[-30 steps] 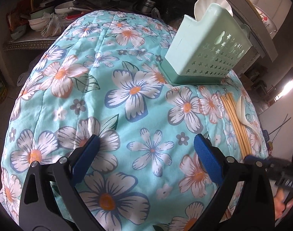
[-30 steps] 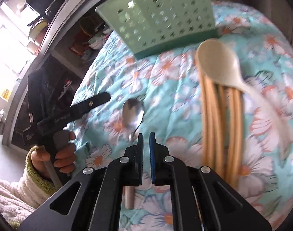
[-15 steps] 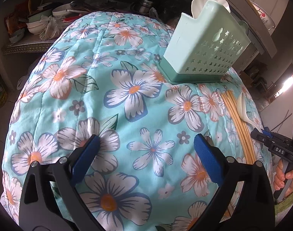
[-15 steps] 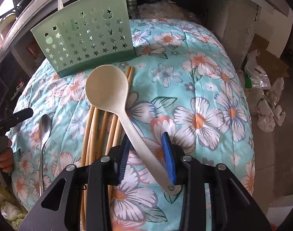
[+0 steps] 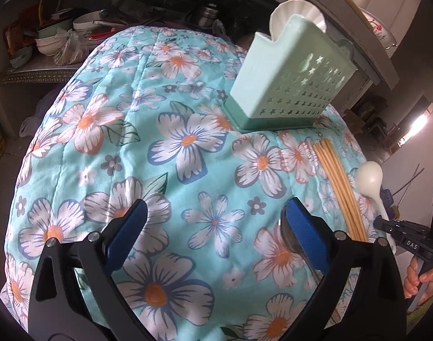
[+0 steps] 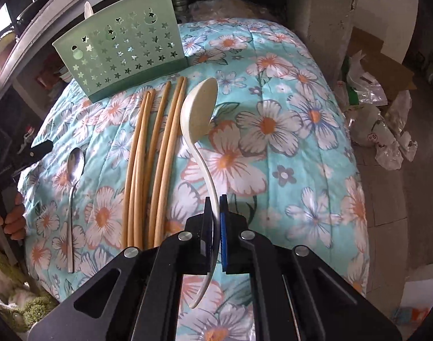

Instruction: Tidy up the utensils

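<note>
The right claw (image 6: 216, 213) has just closed its jaws on the handle of the cream ladle (image 6: 199, 113), whose bowl seems barely lifted off the floral-quilted table (image 6: 301, 147) beside the chopsticks (image 6: 151, 156), so the pick-up step is in hand. Next it calls for lifting and dropping the ladle handle-first into the green caddy (image 6: 119, 54). The left claw (image 5: 216, 227) hangs wide and empty.

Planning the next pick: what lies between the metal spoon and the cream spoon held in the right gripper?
In the right wrist view, a bundle of wooden chopsticks lies on the floral cloth between the metal spoon and the cream spoon.
</note>
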`<action>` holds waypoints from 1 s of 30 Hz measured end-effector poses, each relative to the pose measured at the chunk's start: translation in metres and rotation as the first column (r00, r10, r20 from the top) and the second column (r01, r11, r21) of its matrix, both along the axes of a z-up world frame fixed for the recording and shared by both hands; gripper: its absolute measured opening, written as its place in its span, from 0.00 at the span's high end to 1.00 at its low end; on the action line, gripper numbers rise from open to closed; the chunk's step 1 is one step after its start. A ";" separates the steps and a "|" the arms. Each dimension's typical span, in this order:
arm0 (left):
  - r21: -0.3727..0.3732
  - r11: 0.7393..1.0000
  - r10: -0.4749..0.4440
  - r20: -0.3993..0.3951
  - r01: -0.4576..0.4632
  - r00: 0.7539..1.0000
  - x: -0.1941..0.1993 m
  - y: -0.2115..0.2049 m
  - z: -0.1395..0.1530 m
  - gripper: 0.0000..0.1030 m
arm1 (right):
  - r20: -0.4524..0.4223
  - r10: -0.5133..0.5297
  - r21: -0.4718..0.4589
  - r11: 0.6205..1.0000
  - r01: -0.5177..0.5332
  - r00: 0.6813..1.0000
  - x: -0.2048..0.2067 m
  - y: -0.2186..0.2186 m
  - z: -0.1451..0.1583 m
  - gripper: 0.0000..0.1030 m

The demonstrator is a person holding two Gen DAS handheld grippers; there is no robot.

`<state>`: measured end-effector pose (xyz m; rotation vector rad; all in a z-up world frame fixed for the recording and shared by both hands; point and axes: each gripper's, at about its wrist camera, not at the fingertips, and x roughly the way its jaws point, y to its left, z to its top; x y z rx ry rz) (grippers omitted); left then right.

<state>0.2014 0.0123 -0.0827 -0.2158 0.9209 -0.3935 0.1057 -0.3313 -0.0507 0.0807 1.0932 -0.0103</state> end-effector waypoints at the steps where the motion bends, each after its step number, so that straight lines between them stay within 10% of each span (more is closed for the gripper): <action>1: -0.008 1.000 -0.023 0.012 0.023 1.000 -0.002 -0.002 0.003 0.13 | -0.003 0.011 -0.015 1.000 -0.011 1.000 -0.003 0.003 0.000 0.95; 15: -0.031 0.975 -0.223 -0.102 0.221 0.969 0.002 -0.054 -0.010 0.69 | 0.073 0.102 0.223 0.968 -0.116 0.992 -0.006 -0.007 0.003 0.62; 22: -0.073 0.969 -0.245 -0.165 0.236 0.955 0.013 -0.064 -0.020 0.72 | 0.040 0.043 0.404 0.913 -0.055 0.998 -0.003 -0.032 -0.018 0.62; 30: 0.162 0.951 -0.251 -0.094 0.263 0.964 0.005 -0.099 -0.017 0.81 | 0.050 0.041 0.431 0.900 -0.059 0.998 -0.004 -0.036 -0.022 0.61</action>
